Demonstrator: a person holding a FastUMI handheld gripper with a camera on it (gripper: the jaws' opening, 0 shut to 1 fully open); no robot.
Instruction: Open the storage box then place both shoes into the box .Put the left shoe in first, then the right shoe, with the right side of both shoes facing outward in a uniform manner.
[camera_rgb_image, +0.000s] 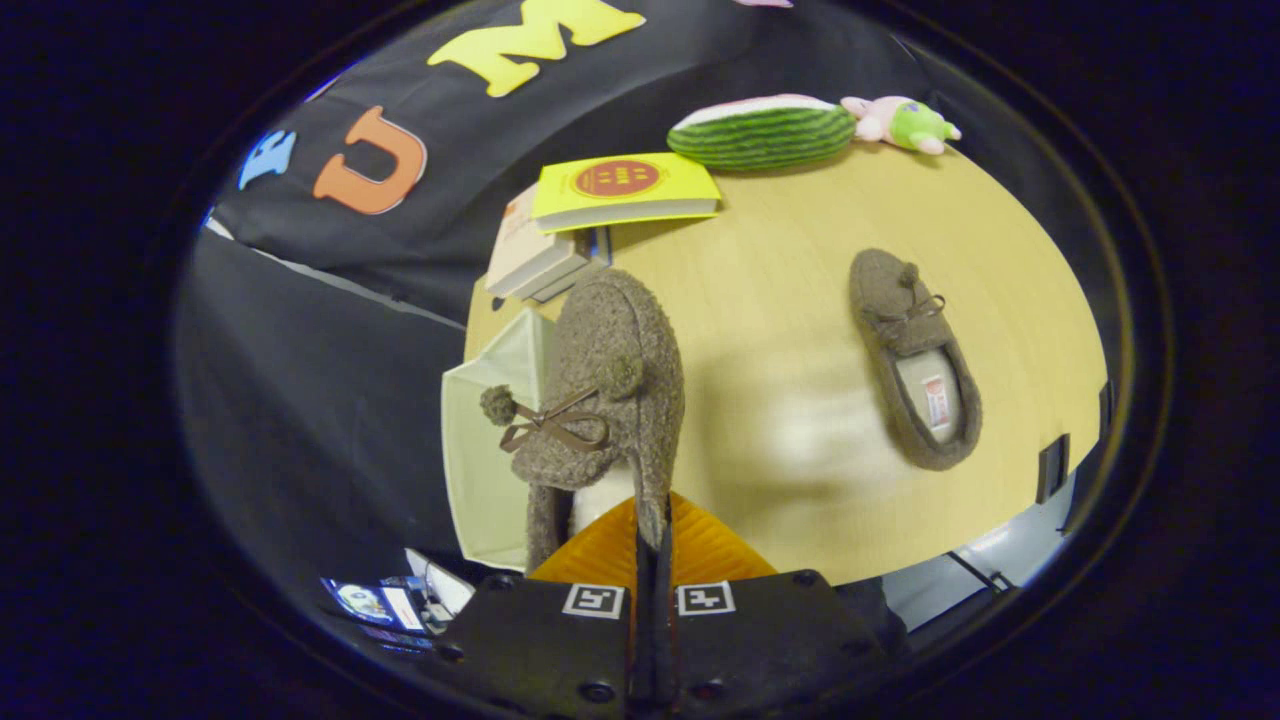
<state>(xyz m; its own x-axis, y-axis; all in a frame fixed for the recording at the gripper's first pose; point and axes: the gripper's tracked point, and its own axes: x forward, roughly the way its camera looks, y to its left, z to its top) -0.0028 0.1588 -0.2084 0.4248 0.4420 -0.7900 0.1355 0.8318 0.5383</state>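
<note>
Fingers (700, 545) of my gripper (652, 545) are pinched nearly together on the heel rim of one fuzzy slipper (605, 400), which hangs lifted at twelve o'clock just ahead of them. Its toe points away over the pale open box (490, 470) at about ten o'clock. The other slipper (915, 360) lies flat on the table (780, 300) at two o'clock, well apart, so I judge the box opened, the first shoe about to go in, and the second untouched.
</note>
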